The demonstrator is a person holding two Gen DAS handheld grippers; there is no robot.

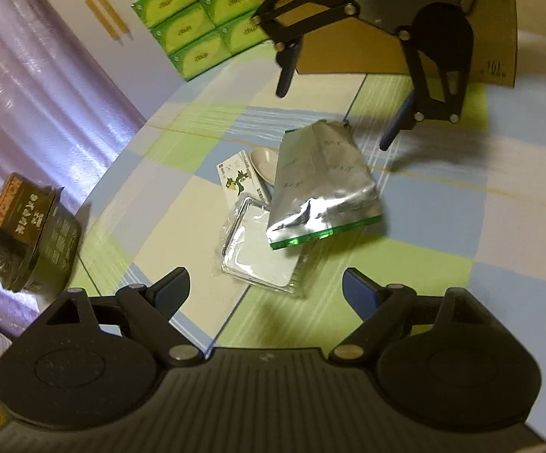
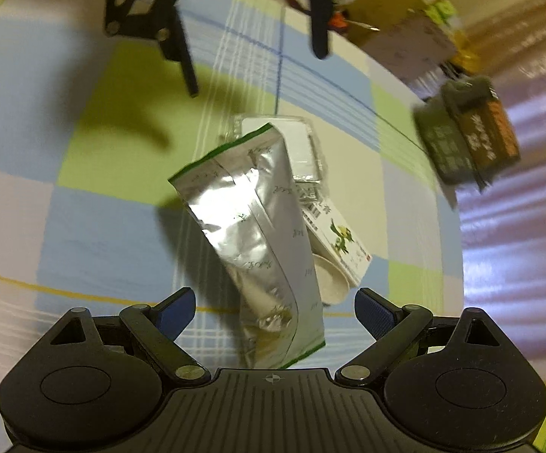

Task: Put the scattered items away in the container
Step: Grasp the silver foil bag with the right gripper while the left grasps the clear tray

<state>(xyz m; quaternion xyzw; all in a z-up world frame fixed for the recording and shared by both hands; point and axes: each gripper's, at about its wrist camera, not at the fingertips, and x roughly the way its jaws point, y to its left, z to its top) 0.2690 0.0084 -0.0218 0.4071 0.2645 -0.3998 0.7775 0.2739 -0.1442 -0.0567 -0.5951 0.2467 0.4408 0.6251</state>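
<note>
Hovering both claws spread wide, holding nothing. Foil pouch [image 2: 252, 241] lies mid-desk on the checked cloth, overlapping a clear tray [image 1: 261, 253]. Its long axis runs straight out from my right claw [image 2: 275, 311], which looks nearer than my left claw [image 1: 265, 287].

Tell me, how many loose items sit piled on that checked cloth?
4: a silver foil pouch on top, a clear plastic tray beneath it, a white printed carton beside, and a small white dish. More may hide underneath.
</note>
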